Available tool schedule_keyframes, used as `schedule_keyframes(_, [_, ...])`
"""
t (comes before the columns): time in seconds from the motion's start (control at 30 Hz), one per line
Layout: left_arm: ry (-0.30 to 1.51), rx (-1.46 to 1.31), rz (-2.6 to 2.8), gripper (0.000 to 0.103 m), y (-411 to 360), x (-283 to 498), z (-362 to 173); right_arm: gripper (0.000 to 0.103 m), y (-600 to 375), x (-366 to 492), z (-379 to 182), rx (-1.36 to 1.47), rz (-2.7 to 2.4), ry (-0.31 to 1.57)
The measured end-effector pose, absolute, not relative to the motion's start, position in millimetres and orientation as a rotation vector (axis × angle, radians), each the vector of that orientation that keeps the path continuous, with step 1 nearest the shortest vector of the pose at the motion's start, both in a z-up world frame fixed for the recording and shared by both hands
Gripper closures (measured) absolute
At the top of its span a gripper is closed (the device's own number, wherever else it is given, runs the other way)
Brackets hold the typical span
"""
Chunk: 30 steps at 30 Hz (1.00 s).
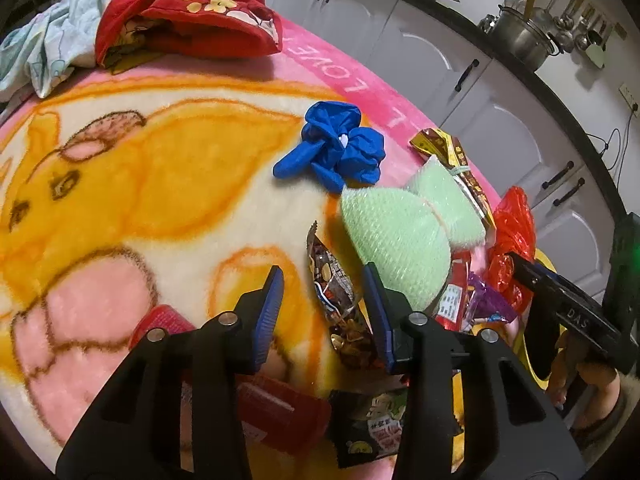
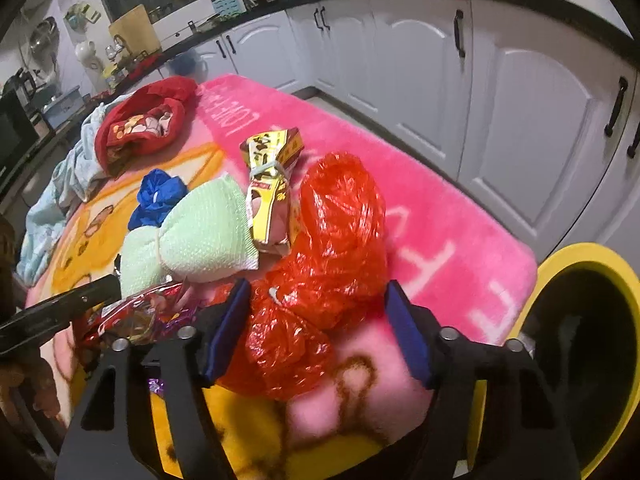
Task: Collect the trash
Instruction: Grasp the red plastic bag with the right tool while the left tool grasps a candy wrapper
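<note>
A brown snack wrapper (image 1: 338, 304) lies crumpled lengthwise on the blanket, touching a pale green bubble-wrap bundle (image 1: 394, 240). Beside that lie a knotted blue bag (image 1: 340, 148), a yellow wrapper (image 2: 272, 184) and a crinkled red plastic bag (image 2: 320, 264).

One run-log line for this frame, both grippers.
left gripper: open, straddling brown snack wrapper | right gripper: open around red plastic bag | yellow bin: right, nothing dropped yet

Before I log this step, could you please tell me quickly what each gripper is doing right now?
Left gripper: open, fingers on either side of a brown snack wrapper, not gripping it.
Right gripper: open around a red plastic bag, not pressing it.
</note>
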<state>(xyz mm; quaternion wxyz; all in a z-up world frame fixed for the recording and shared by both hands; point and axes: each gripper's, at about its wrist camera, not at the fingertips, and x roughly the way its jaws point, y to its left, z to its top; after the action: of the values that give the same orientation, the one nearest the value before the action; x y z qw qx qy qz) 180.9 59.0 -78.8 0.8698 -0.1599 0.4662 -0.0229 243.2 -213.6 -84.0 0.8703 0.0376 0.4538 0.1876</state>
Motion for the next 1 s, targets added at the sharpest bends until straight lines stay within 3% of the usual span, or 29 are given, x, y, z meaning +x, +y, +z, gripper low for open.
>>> schedule_keyframes(0.2, [0.989, -0.376, -0.064, 0.073, 65, 188, -78, 0.052, -212, 241, -82, 0.070, 0.415, 0.952])
schedule_keyframes(0.43, [1.062, -0.372, -0.083, 0.086, 60, 204, -89, 0.063, -209, 240, -79, 0.057, 0.441, 0.950])
schedule_keyframes(0.6, [1.043, -0.383, -0.080, 0.090, 62, 201, -89, 0.069, -213, 238, -77, 0.063, 0.456, 0.939])
schedule_keyframes(1.0, [0.874, -0.370, -0.030, 0.091, 74, 179, -53, 0.070, -233, 222, -51, 0.091, 0.470, 0.882])
